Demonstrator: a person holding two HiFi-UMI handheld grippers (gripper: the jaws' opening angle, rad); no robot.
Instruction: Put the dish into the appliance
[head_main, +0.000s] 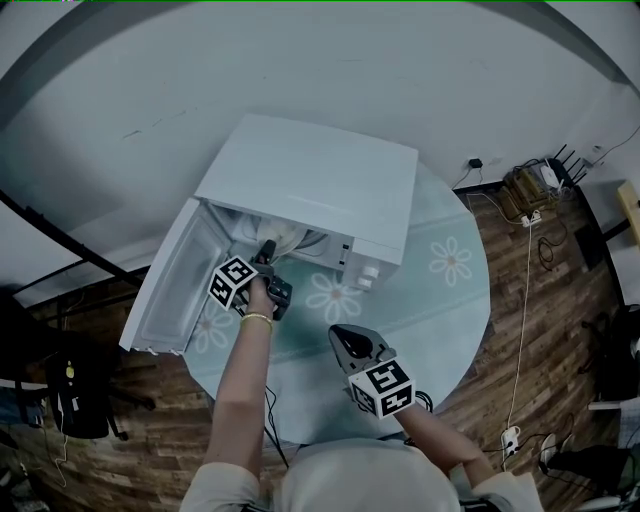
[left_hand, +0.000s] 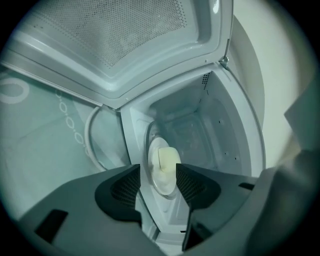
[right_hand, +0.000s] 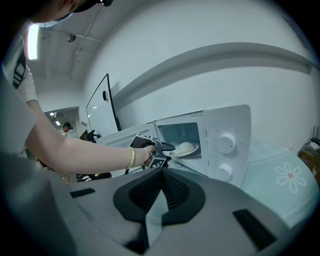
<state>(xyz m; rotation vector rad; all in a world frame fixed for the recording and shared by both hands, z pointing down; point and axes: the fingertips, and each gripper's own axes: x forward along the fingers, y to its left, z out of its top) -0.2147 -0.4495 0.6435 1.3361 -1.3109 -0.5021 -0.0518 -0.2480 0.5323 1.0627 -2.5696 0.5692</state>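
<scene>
A white microwave (head_main: 310, 180) stands on the round table with its door (head_main: 175, 290) swung open to the left. Inside it rests a white dish (left_hand: 162, 175) with a pale lump (left_hand: 167, 159) on it, also visible as the dish (right_hand: 185, 148) in the right gripper view. My left gripper (left_hand: 158, 184) is at the cavity's mouth, jaws open; the dish's rim shows in the gap and the pads stand clear of it. From the head view that left gripper (head_main: 265, 250) reaches into the opening. My right gripper (head_main: 345, 340) hangs back over the table, shut and empty, as the right gripper (right_hand: 159, 192) shows.
A pale flowered cloth covers the table (head_main: 450, 300). Two knobs (right_hand: 226, 142) sit on the microwave's right front panel. On the wooden floor lie a power strip with cables (head_main: 525, 195) at the right and a dark bag (head_main: 75, 400) at the left.
</scene>
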